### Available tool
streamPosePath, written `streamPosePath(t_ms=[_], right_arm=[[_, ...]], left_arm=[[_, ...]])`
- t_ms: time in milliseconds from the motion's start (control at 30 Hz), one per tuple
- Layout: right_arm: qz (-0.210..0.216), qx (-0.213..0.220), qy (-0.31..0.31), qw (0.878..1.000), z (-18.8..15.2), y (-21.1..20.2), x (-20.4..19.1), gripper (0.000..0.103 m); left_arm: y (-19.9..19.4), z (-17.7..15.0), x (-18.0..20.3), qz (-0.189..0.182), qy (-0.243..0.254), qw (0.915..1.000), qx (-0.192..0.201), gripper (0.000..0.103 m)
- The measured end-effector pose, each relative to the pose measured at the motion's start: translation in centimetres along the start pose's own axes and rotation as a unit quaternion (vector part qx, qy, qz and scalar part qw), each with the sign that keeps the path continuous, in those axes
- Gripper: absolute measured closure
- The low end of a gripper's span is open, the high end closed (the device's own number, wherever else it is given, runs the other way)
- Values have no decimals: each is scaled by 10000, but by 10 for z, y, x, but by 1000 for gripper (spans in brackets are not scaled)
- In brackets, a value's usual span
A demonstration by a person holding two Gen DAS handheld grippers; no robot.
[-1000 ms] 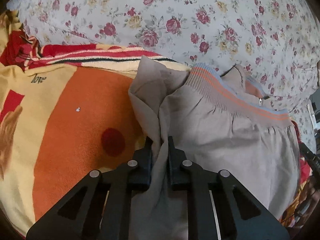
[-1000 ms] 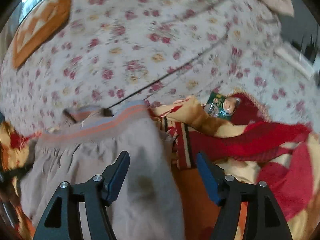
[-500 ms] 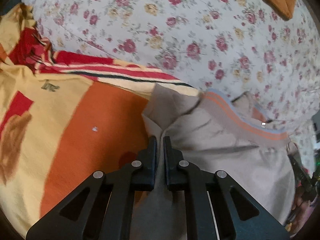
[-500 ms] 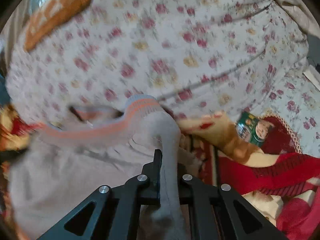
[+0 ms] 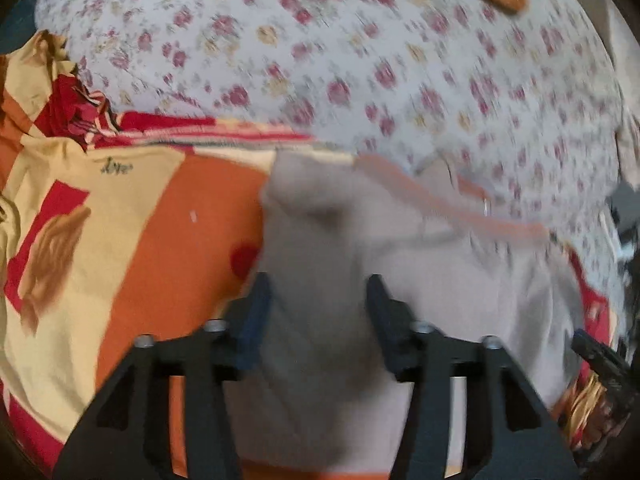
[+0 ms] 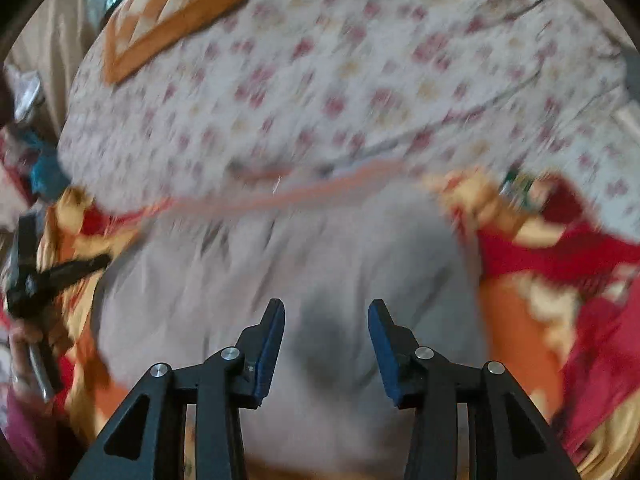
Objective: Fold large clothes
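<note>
Garment: grey-beige trousers (image 5: 420, 280) with an orange-striped waistband (image 6: 304, 194); we log them lying on the blanket, waistband at the far edge next to the floral sheet, legs running back under both cameras.
Bed: floral sheet (image 5: 360, 60) fills the far half of both views; an orange patterned cushion (image 6: 168, 8) lies on it well apart from the trousers.
Blanket: orange, yellow and red printed blanket (image 5: 132, 240) under the trousers, showing on both sides of them; bunched red folds (image 6: 560, 256) beside the waistband in the right wrist view.
Fold state: we see one raised fold of cloth (image 5: 316, 216) along the trouser edge nearest the bare blanket, standing up loosely; the rest lies roughly flat with wrinkles. Both views are motion-blurred, so finer creases cannot be read.
Progress: we judge the task early to middle. Trousers appear laid out and perhaps doubled lengthwise; no compact stacked shape yet. Left to do, in our judgement: flatten the raised fold, then bring the legs up toward the waistband.
Left gripper (image 5: 318, 300): jaws opening, about half wide; cloth sits between them, but the pads do not look pressed on it.
Right gripper (image 6: 326, 332): jaws opening, moderately apart, above the flat middle of the trousers; cloth behind the gap, nothing pinched that we can see.
Small item: green printed packet (image 6: 520, 188) among the red folds, too blurred to identify.
</note>
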State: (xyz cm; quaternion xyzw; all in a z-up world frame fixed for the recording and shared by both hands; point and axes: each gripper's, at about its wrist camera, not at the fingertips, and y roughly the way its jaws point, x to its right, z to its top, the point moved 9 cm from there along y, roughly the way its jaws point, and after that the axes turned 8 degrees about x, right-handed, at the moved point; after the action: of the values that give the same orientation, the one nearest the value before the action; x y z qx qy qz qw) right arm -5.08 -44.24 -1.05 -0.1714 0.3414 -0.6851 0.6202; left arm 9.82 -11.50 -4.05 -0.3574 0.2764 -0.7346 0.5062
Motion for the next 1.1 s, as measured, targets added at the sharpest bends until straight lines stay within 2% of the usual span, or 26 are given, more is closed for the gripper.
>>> streamPosePath(t_ms=[33, 100, 200, 267, 367, 500, 600, 700, 733, 800, 867, 1000, 1100], right_arm=[[-147, -103, -143, 9997, -10, 5, 2, 62], [-749, -506, -630, 9939, -39, 25, 17, 60], [-899, -538, -733, 9918, -42, 11, 17, 60], [-887, -473, -584, 9932, -42, -5, 17, 60], [-650, -110, -430, 9969, -30, -25, 12, 58], [-435, 172, -178, 9987, -11, -28, 7, 53], [-478, 82, -68, 9988, -12, -10, 11, 50], [-550, -320, 23, 9980, -30, 17, 20, 48], [-524, -415, -38, 9978, -37, 25, 20, 44], [-343, -391, -154, 9985, -39, 26, 11, 14], [-29, -492, -112, 9987, -44, 30, 1, 3], [-235, -545, -475, 9971, -54, 36, -5, 2], [-231, -533, -503, 9970, -54, 37, -6, 2]], left_arm=[[3, -7, 3, 36, 78, 9999, -57, 49], [10, -24, 7, 245, 403, 9988, -118, 47], [10, -31, 5, 462, 546, 9974, 89, 40], [5, -31, 1, 536, 449, 9975, 93, 40], [-9, -27, -2, 593, 230, 9978, 184, 40], [-16, -26, -1, 735, 318, 9961, 369, 40], [-15, -28, -1, 886, 482, 9942, 384, 40], [-12, -28, -2, 903, 537, 9938, 368, 40], [-11, -28, -2, 911, 550, 9937, 364, 40], [-9, -27, -2, 946, 594, 9931, 357, 40], [-7, -26, -1, 957, 637, 9927, 358, 40], [-6, -26, -1, 970, 740, 9919, 359, 40], [-6, -25, -2, 956, 721, 9922, 350, 40]])
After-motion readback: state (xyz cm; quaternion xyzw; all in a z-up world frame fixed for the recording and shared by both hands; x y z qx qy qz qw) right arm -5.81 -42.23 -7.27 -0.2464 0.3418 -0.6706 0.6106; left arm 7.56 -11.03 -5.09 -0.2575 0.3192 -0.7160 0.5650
